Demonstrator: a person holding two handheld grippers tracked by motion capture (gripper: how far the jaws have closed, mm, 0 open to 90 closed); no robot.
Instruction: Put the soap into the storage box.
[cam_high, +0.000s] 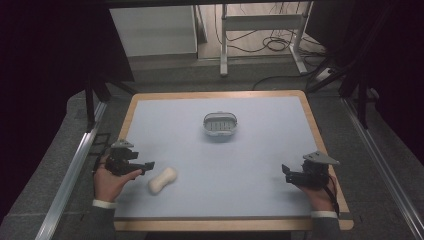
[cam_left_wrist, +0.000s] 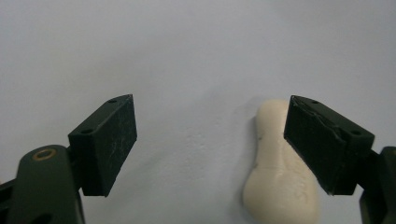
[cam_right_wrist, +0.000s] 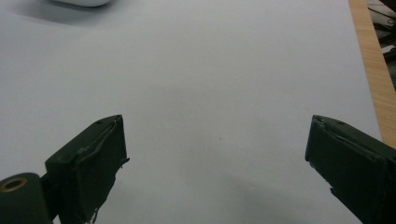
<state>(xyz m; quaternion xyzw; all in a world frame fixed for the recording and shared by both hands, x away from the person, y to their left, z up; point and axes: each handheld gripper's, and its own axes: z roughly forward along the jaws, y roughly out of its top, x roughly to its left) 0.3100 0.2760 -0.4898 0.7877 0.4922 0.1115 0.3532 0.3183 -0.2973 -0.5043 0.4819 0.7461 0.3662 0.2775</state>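
On the pale blue table top (cam_high: 260, 150), the left gripper (cam_high: 146, 166) stands spread wide and grips nothing; one cream bone-shaped piece (cam_high: 162, 180) lies just beside its tips (partly behind one jaw). The right gripper (cam_high: 286, 171) gapes empty, well apart. One white basket (cam_high: 220, 124) sits mid-table.

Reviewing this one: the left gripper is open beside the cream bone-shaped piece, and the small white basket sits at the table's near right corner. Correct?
Not quite. The white basket sits near the middle of the table, toward the far side, as the high view shows. The left gripper is open beside the cream bone-shaped piece.
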